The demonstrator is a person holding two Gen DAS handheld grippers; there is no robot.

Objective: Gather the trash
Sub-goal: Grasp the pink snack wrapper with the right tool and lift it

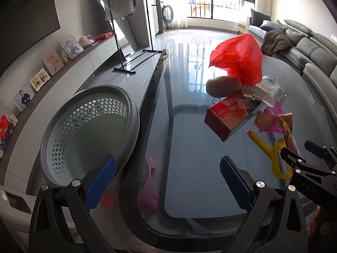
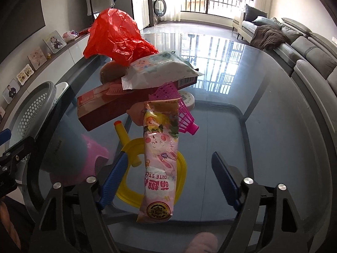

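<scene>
A long pink snack wrapper (image 2: 160, 164) lies on the glass table (image 2: 263, 116), between the jaws of my right gripper (image 2: 168, 155). The jaws stand open, and there is a gap on each side of the wrapper. It rests partly on a yellow plastic toy (image 2: 126, 139). Behind it is a pile: a red box (image 2: 101, 107), a wet-wipes pack (image 2: 158, 71), a red plastic bag (image 2: 113, 38) and a pink plastic cone (image 2: 183, 113). My left gripper (image 1: 168, 162) is open over bare glass. Its left finger (image 1: 101, 181) is in front of the rim of the grey perforated waste basket (image 1: 88, 126).
A brown plush (image 1: 223, 85) leans against the pile. A pink stool (image 1: 147, 185) shows through the glass below. A TV cabinet with photo frames (image 1: 52, 62) runs along the left, and a clothes rack (image 1: 124, 67) stands beyond it. A grey sofa (image 1: 311, 48) lines the right.
</scene>
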